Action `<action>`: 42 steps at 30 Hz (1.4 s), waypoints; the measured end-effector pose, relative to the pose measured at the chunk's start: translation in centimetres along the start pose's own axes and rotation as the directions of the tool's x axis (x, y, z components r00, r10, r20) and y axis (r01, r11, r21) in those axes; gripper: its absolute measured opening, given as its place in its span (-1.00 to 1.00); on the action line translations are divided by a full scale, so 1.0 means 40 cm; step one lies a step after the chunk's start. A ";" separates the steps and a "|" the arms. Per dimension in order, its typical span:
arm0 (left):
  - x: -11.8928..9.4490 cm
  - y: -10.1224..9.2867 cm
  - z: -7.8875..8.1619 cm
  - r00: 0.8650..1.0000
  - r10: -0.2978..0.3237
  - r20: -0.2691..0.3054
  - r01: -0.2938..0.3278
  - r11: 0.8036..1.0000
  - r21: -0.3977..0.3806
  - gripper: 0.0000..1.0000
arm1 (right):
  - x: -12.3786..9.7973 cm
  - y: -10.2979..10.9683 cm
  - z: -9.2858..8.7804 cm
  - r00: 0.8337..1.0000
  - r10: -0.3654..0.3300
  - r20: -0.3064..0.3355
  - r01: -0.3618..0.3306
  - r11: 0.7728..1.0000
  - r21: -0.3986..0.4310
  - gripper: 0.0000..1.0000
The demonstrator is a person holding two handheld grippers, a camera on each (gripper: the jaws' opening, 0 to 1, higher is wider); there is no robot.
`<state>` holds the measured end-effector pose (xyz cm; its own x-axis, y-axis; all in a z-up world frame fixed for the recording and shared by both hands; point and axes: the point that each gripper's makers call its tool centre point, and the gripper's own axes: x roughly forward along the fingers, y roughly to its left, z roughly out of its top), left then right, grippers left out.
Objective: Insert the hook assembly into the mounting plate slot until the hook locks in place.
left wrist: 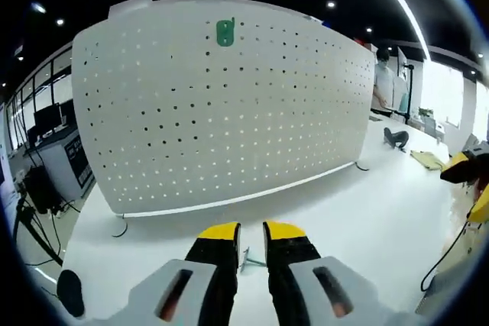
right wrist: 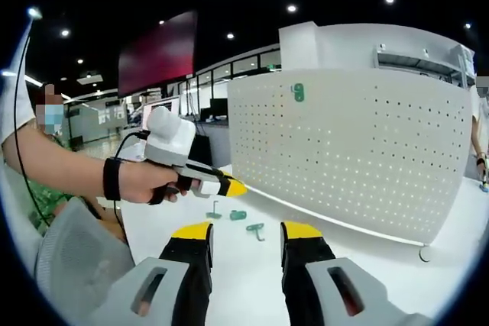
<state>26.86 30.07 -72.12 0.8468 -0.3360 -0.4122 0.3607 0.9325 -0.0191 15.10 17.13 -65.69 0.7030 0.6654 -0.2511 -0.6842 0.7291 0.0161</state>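
Note:
The white pegboard mounting plate [left wrist: 229, 112] stands upright on the table, with one green hook [left wrist: 225, 33] fixed near its top edge. In the right gripper view the plate [right wrist: 359, 150] and that hook [right wrist: 298, 92] lie ahead to the right. Three loose green hooks [right wrist: 238, 215] lie on the table in front of my right gripper [right wrist: 246, 233], which is wide open and empty. A hand holds my left gripper [right wrist: 233, 187] just above those hooks. In its own view the left gripper [left wrist: 252, 230] has its jaws a narrow gap apart, with a small pale piece [left wrist: 247, 257] in the gap; whether it is held is unclear.
The white table [left wrist: 367, 211] runs on past the plate's right end, where a person [left wrist: 384, 82] stands by scattered items. Desks with monitors [left wrist: 50, 120] and cables sit off the left edge. The plate rests on small feet [right wrist: 425, 253].

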 end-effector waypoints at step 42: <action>0.019 0.065 -0.186 0.986 0.065 -0.150 -0.061 0.998 0.033 -0.76 | -0.011 -0.016 -0.027 0.999 -0.029 -0.018 0.030 0.999 0.031 -0.32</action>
<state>25.54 33.20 -79.27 0.8002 -0.2506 -0.5449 0.3211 0.9464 0.0363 15.02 16.19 -66.64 0.7192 0.6406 -0.2692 -0.6566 0.7533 0.0383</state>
